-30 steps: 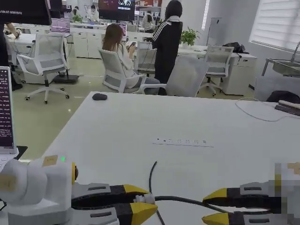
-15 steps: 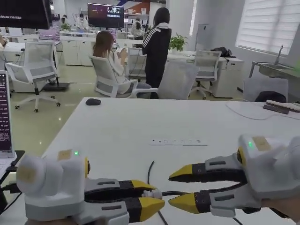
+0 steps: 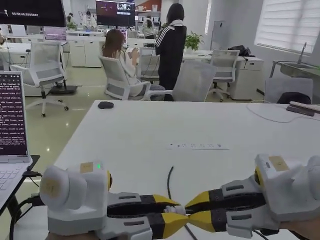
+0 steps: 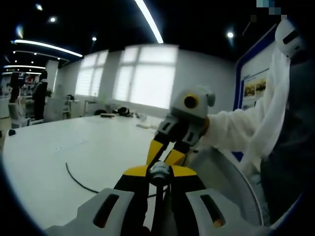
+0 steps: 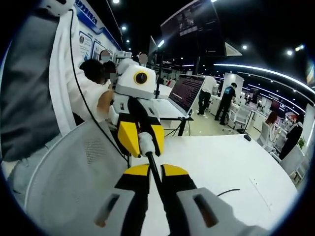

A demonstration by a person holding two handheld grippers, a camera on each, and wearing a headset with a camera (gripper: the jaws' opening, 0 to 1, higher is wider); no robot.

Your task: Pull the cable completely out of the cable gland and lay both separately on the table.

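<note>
- While both tools meet tip to tip at 6 o'clock in the head view, the left gripper [image 3: 176, 212] is clamped tight on the white cable gland [image 5: 146, 143].
- The right gripper [image 3: 191, 212] comes in from 3 o'clock, jaws pinched on the black cable [image 3: 169, 180] just beside the gland.
- In the right gripper view, the cable runs straight from that gripper's own jaws toward 12 o'clock and into the gland.
- The loose length of cable lies on the white desk [image 3: 150, 125], trailing toward 12 o'clock from the grippers.
- A laptop [image 3: 12, 120] sits at 9 o'clock, off the desk's edge, and a dark mouse [image 3: 105, 104] lies on the desk at 11 o'clock.
</note>
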